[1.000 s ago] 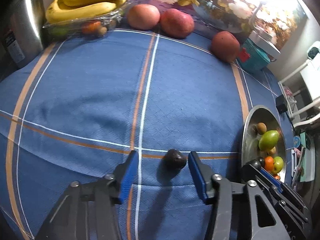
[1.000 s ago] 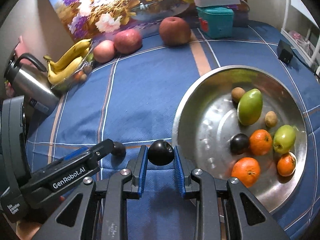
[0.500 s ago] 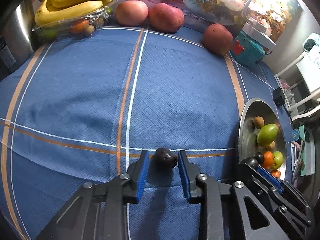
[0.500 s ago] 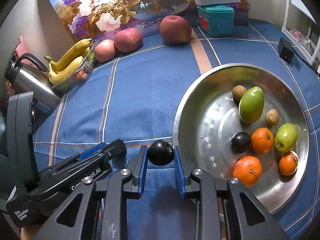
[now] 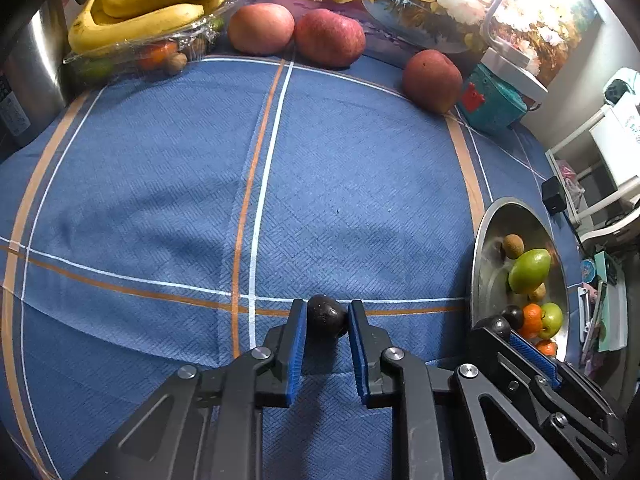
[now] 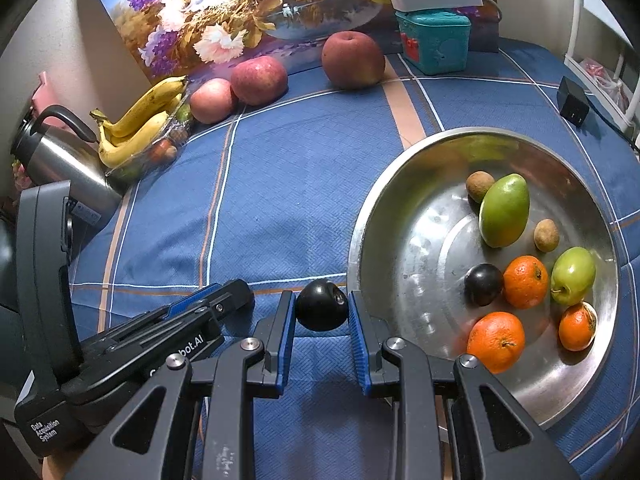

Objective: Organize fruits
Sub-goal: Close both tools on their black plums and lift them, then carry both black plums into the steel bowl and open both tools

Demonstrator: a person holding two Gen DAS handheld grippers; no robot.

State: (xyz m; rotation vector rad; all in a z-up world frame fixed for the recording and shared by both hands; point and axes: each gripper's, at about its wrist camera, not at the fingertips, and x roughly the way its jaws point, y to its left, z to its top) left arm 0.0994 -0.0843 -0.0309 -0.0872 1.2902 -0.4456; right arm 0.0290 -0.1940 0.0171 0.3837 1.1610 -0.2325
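My left gripper (image 5: 326,313) is shut on a small dark wrinkled fruit (image 5: 325,317) that rests on the blue tablecloth. Just to its right, my right gripper (image 6: 322,307) is shut on a smooth dark plum (image 6: 321,306) beside the rim of a steel bowl (image 6: 362,224). In the bowl lie a green mango (image 6: 505,210), another dark plum (image 6: 483,279), oranges (image 6: 496,340), a green apple (image 6: 573,270) and small brown fruits (image 6: 479,186). The left gripper's fingers (image 6: 236,290) show at the left of the right wrist view. The bowl (image 5: 480,248) sits at the right edge of the left wrist view.
Three red apples (image 5: 330,37) stand along the back edge by a floral picture. Bananas (image 5: 144,20) lie on a clear tray of small fruit beside a steel kettle (image 6: 60,164). A teal box (image 6: 434,42) and a black charger (image 6: 573,102) sit at the back right.
The left gripper's jaws have closed from wide apart onto the small dark fruit. The right gripper keeps its hold on the plum and has not moved.
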